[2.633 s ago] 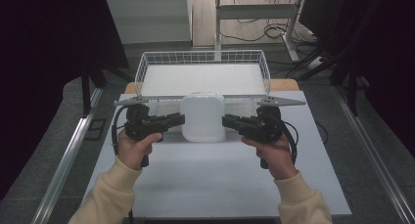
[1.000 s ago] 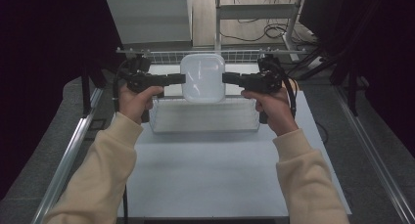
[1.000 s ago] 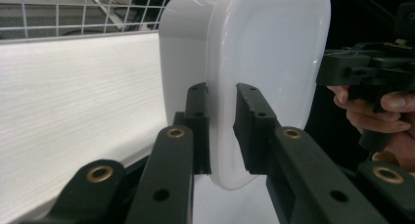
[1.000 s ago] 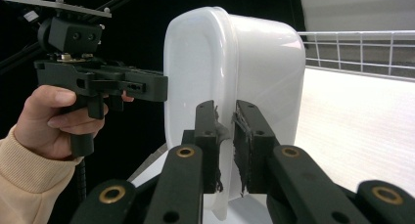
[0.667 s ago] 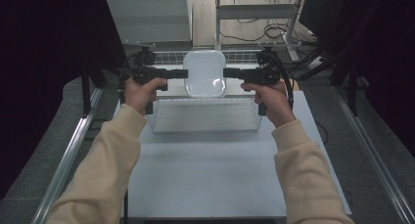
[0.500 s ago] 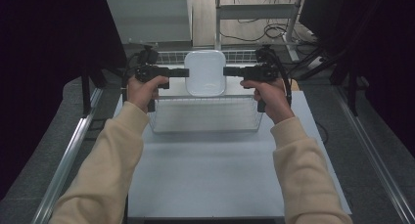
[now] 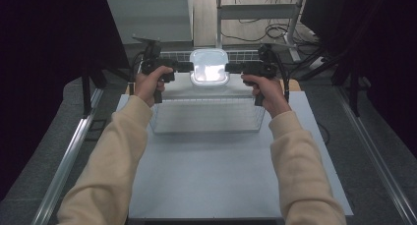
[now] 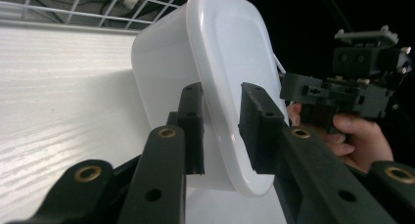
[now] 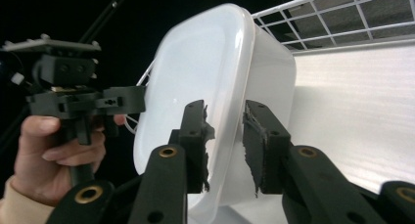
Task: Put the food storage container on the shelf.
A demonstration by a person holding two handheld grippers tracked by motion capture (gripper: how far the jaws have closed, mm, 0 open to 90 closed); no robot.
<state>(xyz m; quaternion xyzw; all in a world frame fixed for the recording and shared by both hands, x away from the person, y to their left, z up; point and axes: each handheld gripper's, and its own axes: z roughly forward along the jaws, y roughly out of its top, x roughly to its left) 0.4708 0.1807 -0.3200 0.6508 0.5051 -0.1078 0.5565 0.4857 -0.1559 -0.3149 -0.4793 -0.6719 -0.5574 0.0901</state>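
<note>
The white lidded container (image 7: 209, 67) is sitting between the left gripper (image 7: 183, 66) and the right gripper (image 7: 235, 68), filling the gap between them over the far part of the wire basket (image 7: 206, 116). The basket's far wire wall (image 8: 88, 9) is standing just behind the container, blocking passage beyond. Its white floor (image 9: 352, 101) is lying open below, and the table (image 7: 211, 176) nearer the person is lying bare.

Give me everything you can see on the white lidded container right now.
The white container looks like translucent plastic, rectangular with rounded corners, its lid on. It is held level in the air over the far end of the wire basket. The left hand-held gripper and right hand-held gripper each pinch the lid's rim from opposite sides.
</note>
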